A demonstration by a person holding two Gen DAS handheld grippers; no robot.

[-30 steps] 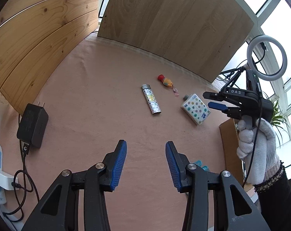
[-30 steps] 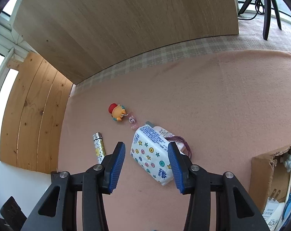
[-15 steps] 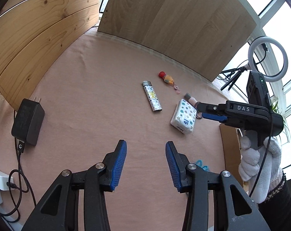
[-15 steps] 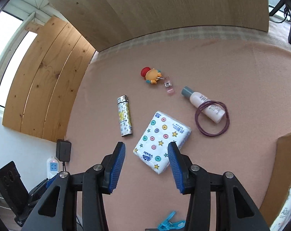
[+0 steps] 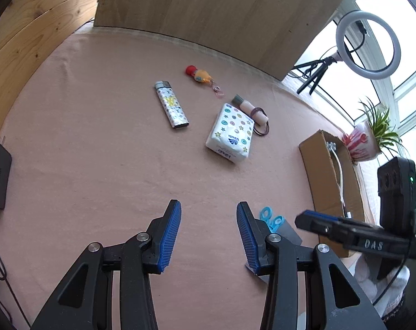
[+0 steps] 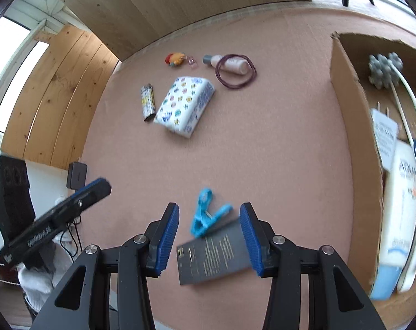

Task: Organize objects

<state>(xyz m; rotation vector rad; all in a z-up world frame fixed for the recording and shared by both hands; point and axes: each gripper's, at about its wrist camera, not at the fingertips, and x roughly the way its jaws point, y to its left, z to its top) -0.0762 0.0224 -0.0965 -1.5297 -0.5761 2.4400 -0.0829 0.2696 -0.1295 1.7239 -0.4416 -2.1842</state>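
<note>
Blue clip (image 6: 206, 212) and dark card (image 6: 213, 254) lie between the wide-open, empty right gripper (image 6: 209, 238).

Left gripper (image 5: 208, 229) agape over cloth (image 5: 98, 165) (tissue pack (image 5: 230, 133) ahead).

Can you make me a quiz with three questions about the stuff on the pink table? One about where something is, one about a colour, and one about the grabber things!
1. Where is the hair tie?
A. in the cardboard box
B. around the small bottle
C. on the lighter

2. What colour is the clip?
A. blue
B. red
C. green

3. How is the right gripper?
A. shut on the clip
B. open, holding nothing
C. shut on the tissue pack

Answers: B, the loop rings the small bottle; A, its plastic is light blue; B, its fingers stand apart over the clip.
</note>
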